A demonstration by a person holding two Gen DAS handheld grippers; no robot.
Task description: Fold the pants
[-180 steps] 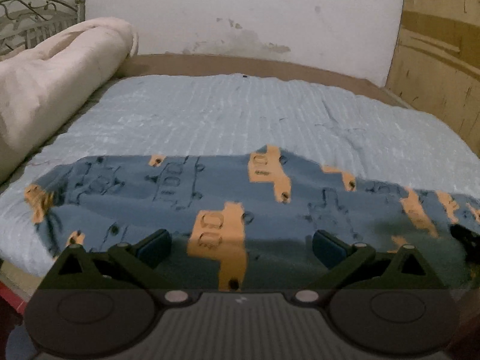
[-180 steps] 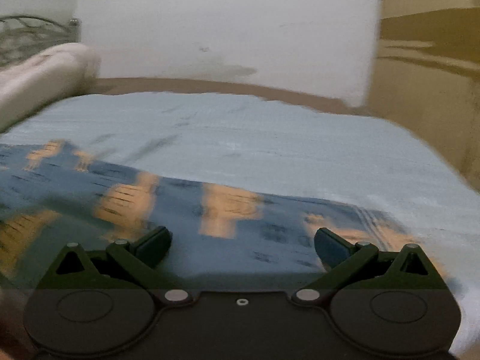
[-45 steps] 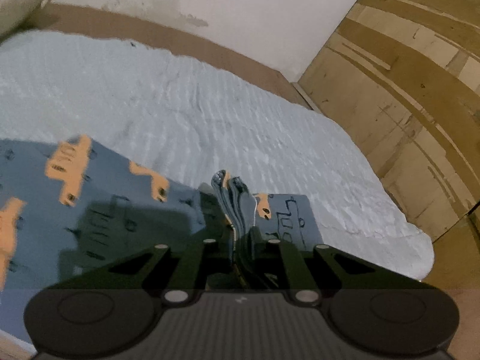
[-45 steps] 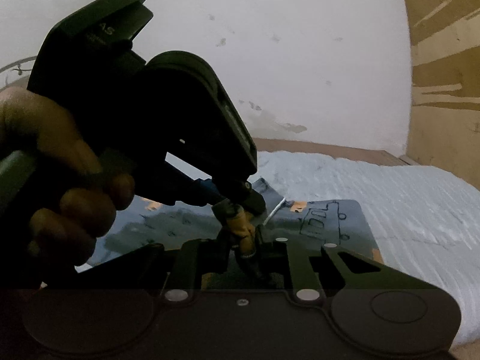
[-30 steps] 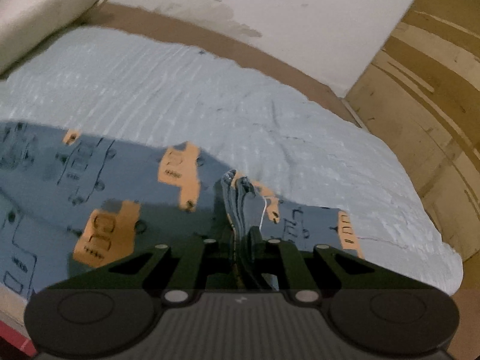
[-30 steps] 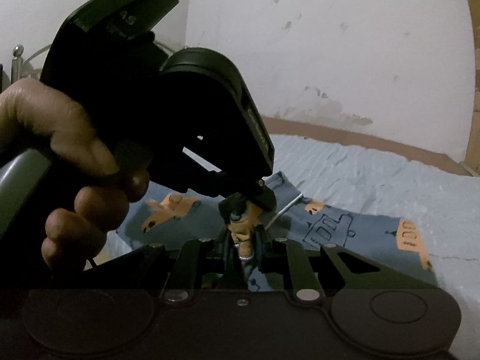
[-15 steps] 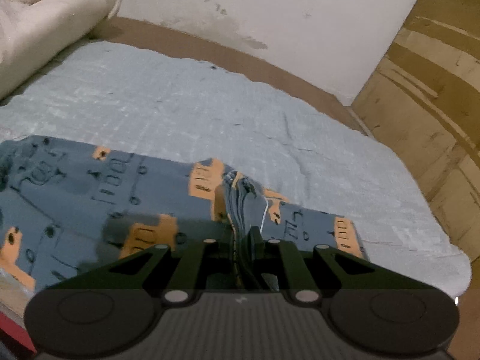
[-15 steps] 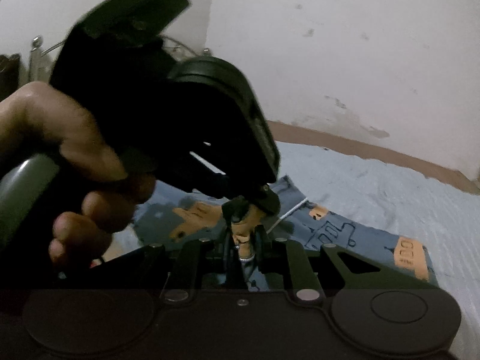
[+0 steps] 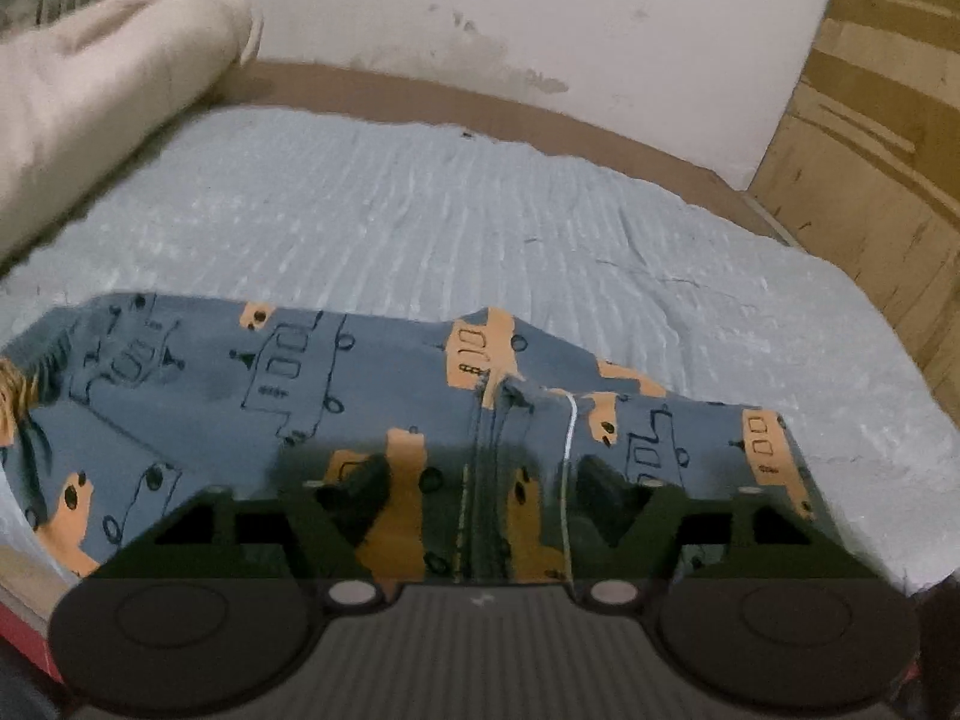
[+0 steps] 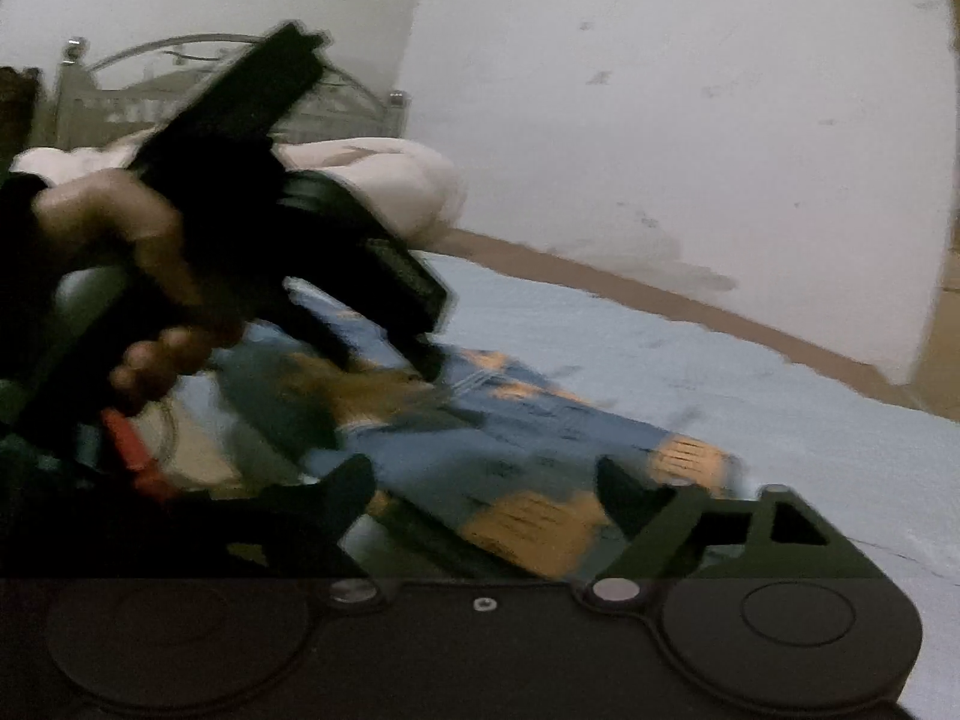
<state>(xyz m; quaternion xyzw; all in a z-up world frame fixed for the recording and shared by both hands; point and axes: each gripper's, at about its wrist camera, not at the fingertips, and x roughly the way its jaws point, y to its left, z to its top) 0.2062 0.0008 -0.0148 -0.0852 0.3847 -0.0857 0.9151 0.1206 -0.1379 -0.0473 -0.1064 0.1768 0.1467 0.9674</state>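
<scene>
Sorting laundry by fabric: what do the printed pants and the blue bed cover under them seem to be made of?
The pants look like thin, soft, matte woven or knit cloth, perhaps cotton: they lie limp and bunch into fine pleats at the middle seam. The bed cover looks like thicker textured fabric, matte, with raised ribbed rows, possibly quilted or crinkle-weave. Fibre content cannot be told from these views.

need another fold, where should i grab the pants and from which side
Likely the bunched edge of the pants, where layers stack into a ridge. Come in low from the near side with the left gripper, whose jaws are opening astride it.
</scene>
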